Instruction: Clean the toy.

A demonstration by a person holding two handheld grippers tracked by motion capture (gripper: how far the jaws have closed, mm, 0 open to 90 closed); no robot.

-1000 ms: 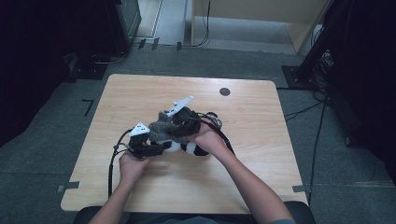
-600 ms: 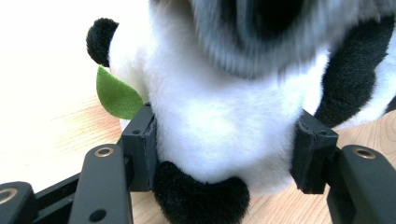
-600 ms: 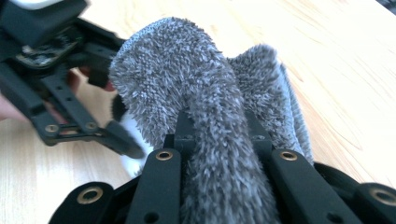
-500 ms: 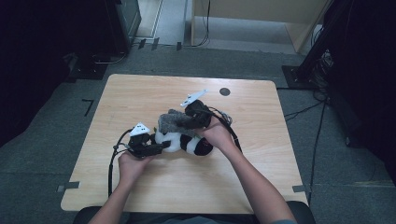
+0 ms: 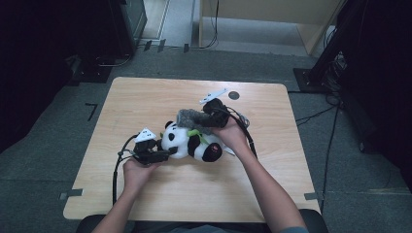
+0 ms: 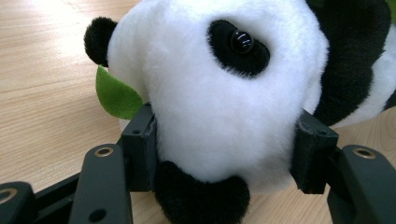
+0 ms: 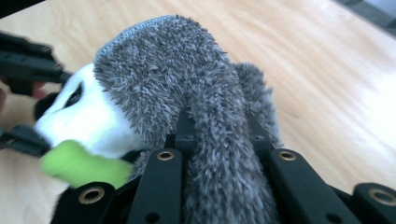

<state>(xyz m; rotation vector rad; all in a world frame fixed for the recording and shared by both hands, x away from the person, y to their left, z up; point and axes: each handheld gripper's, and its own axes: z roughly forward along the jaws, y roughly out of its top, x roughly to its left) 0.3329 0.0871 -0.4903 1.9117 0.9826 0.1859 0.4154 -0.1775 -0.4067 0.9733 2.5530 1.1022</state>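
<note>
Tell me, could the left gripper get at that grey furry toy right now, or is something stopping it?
Probably not as things stand. The left gripper is shut on the panda's head, so its jaws are full, and the panda's body lies between it and the grey furry toy, which the right gripper already clamps.

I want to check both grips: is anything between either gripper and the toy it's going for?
Nothing visible. The left gripper already clamps the panda's head, and the right gripper pinches the grey plush directly.
</note>
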